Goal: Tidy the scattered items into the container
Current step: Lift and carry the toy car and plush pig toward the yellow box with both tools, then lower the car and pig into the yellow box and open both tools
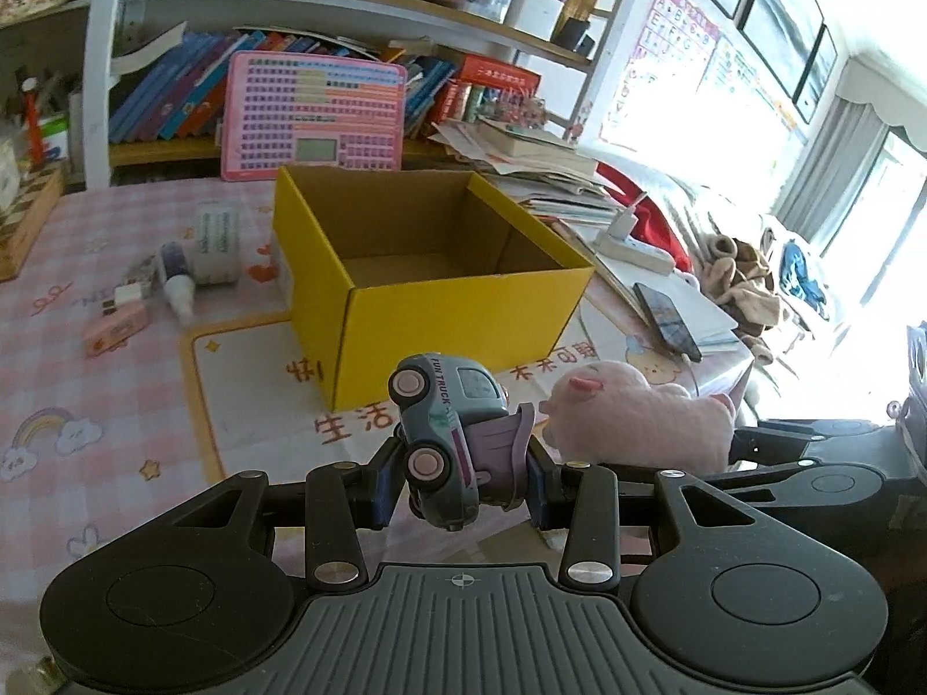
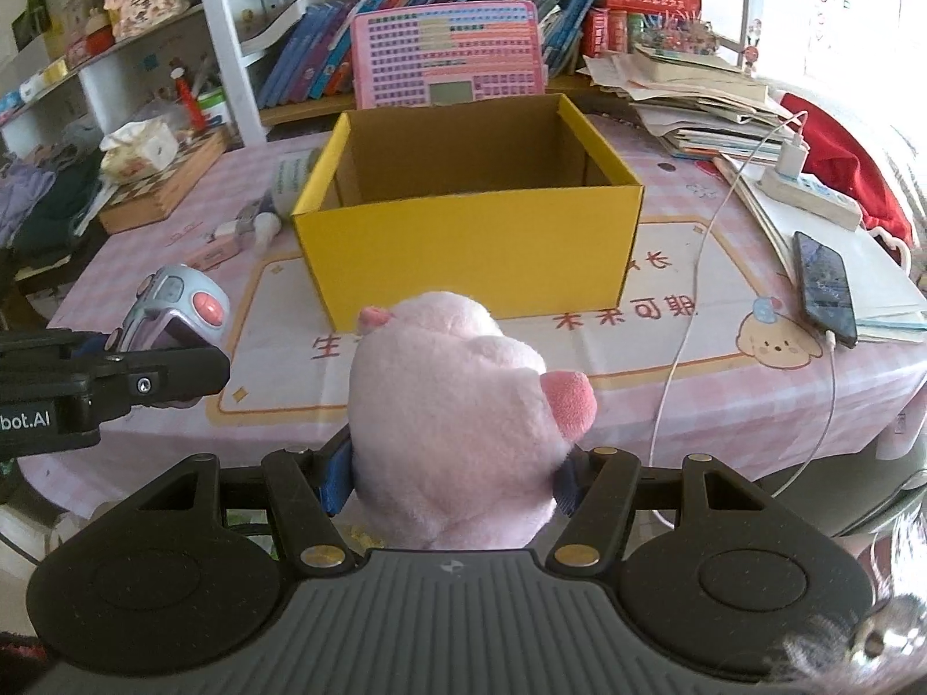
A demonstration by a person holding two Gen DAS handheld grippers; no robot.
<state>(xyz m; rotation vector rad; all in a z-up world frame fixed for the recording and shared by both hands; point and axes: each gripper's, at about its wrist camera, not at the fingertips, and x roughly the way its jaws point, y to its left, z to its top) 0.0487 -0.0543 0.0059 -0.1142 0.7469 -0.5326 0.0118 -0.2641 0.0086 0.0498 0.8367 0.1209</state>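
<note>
- Holding a toy truck [image 1: 446, 434] in my left gripper [image 1: 463, 480]: the blue pads [image 1: 383, 483] pinch it on both flanks, and it sits tipped on its side with two pink wheels facing the camera and "FUN TRUCK" lettering legible on the grey-blue body.
- My right gripper [image 2: 452, 478] is clamped on a pink plush pig [image 2: 457, 423]; the pads press into the soft body from either side, and the pig bulges out ahead of them, snout to the right.
- From the left wrist view, the pig [image 1: 637, 423] appears just right of the truck, at a similar height above the table.
- From the right wrist view, the truck [image 2: 179, 313] and the left gripper's finger [image 2: 145, 379] enter from the left edge.
- Both toys are clear of the pink checked tablecloth [image 2: 753, 405], short of the container.
- A printed mat [image 2: 666, 336] with Chinese characters lies under the container.
- The yellow cardboard box [image 2: 475, 243] stands open on the mat; the brown interior that shows holds nothing.
- Left of the box lie a glue bottle [image 1: 174, 284], a small white adapter [image 1: 128, 293], a pink eraser-like block [image 1: 113, 333] and a clear tube [image 1: 217, 243], still on the cloth.
- Right of the box: a phone [image 2: 825, 289] on charge, a power strip [image 2: 808, 197], stacked papers [image 2: 695, 104].
- Behind it, a pink keyboard toy [image 2: 449, 52] leans against shelved books [image 2: 307, 52].
</note>
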